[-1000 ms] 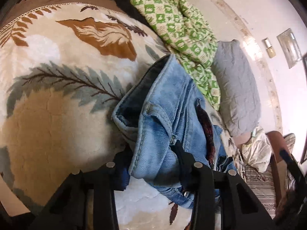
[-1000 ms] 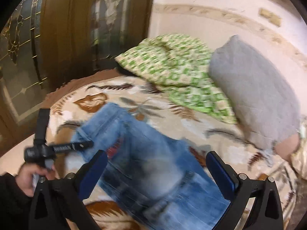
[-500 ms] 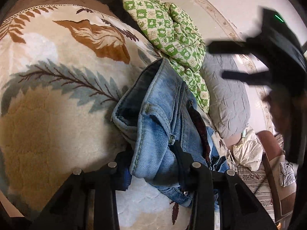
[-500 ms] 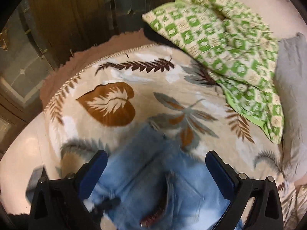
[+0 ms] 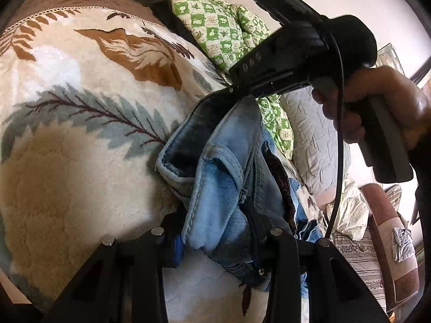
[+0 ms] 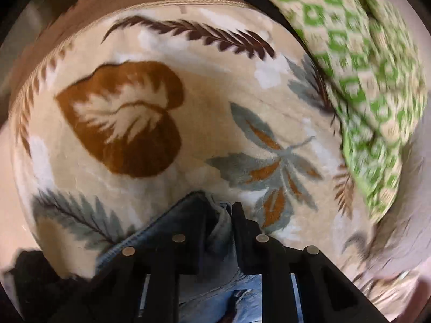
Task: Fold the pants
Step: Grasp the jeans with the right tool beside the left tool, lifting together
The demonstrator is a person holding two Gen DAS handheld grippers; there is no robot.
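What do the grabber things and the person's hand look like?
Both grabbers are black. The left gripper has blocky black arms with round silver pins on top and a bit of blue padding on one jaw. The right gripper has the same black arms and silver pins. In the left view its body carries a small green light, pale lettering, a thin black cable and a grey handle, wrapped by a bare hand.

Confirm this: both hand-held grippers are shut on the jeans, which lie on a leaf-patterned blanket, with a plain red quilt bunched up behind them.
One thing is wrong: the quilt is green-and-cream checked, not plain red, as the left wrist view shows. The rest holds: the left hand-held gripper and the right hand-held gripper are both shut on the jeans, which lie on the leaf-patterned blanket.
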